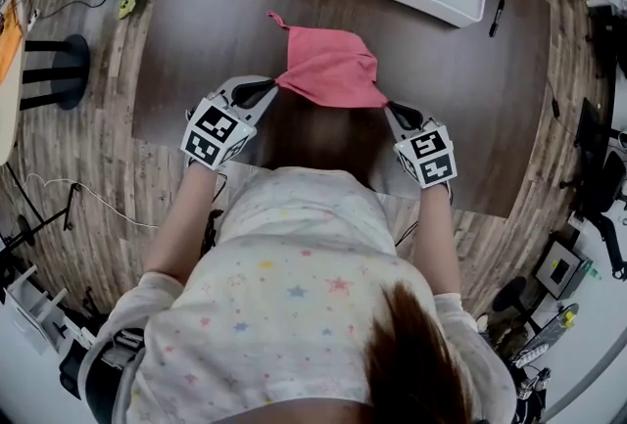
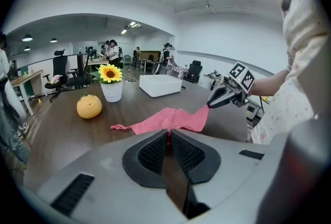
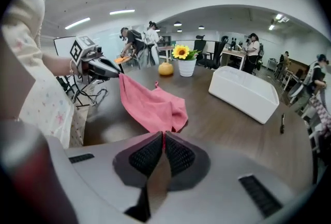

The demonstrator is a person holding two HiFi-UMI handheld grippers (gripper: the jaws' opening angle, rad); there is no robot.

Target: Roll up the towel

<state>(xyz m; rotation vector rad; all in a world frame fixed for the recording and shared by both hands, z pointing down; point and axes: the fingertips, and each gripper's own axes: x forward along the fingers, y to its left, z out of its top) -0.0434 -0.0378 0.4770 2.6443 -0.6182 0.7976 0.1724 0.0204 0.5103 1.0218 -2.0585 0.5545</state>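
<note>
Towel (image 1: 331, 70), pink, crumpled, sags between left gripper (image 1: 271, 89) and right gripper (image 1: 393, 108), jaws pinching corners.

Head view steeply down over the table (image 1: 196, 50); gripper views low, close, opposite each other across the shared towel (image 1: 328, 70).

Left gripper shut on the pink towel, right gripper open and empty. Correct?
No. The right gripper is also shut on the towel: the right gripper view shows its fingers closed on a pink corner. The left gripper is as stated.
</note>
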